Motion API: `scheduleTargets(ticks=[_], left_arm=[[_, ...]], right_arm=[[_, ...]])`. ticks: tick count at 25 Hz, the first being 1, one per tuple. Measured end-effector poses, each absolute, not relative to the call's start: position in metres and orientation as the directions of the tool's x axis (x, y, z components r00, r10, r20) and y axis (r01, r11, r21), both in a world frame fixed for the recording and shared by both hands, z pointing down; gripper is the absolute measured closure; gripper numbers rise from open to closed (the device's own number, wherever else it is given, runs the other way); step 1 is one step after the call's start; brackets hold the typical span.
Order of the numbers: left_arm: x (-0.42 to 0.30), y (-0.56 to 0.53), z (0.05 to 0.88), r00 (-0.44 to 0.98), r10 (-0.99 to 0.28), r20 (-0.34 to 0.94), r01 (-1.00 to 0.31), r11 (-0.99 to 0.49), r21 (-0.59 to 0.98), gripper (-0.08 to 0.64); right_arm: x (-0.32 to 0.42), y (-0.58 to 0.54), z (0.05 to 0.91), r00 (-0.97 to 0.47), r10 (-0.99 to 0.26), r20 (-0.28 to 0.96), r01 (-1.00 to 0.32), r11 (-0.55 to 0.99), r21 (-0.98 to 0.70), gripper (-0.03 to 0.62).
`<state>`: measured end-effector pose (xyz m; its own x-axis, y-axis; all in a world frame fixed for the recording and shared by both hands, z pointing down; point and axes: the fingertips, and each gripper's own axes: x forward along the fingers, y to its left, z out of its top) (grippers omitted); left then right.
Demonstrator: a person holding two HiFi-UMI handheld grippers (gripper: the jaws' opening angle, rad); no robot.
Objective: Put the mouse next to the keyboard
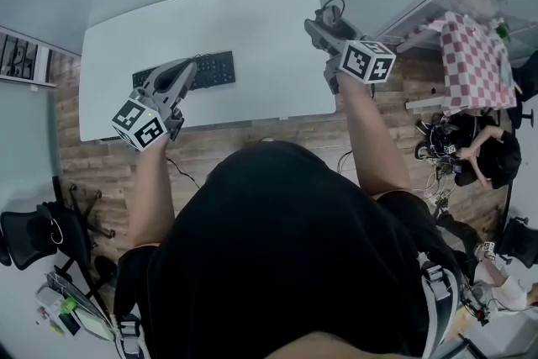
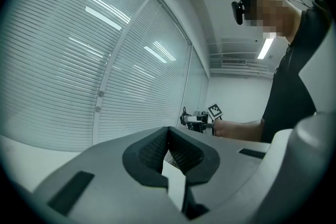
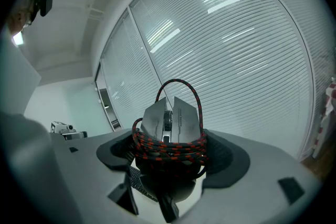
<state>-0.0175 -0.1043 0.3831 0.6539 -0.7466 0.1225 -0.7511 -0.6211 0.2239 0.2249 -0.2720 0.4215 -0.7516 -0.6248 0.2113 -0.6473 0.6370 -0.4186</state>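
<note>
A black keyboard (image 1: 210, 69) lies on the white table (image 1: 252, 38), left of centre. In the head view my left gripper (image 1: 192, 68) hovers over the keyboard's left half; its pads (image 2: 181, 157) meet with nothing between them. My right gripper (image 1: 323, 19) is raised over the table's right edge. It is shut on a grey mouse (image 3: 170, 118), which has its red-and-black braided cable (image 3: 168, 147) wound round the body. The mouse (image 1: 332, 14) also shows as a dark lump at the jaw tips in the head view. Both grippers point towards a wall of window blinds.
A red-and-white checked cloth (image 1: 473, 63) covers a table at the right. Another person (image 1: 492, 157) sits below it. A black office chair (image 1: 38, 233) stands at the lower left on the wood floor (image 1: 218, 149).
</note>
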Motion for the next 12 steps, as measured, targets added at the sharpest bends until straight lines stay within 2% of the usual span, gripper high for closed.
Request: scheduleTargets(ticks=[12], left_arm=[[0.000,-0.113,0.378,0.653,-0.746,0.134,-0.754,-0.621,0.216,0.540]], right_arm=[[0.237,-0.275,0.425,-0.769,-0.599,0.224,-0.630,0.647,-0.430,0.207]])
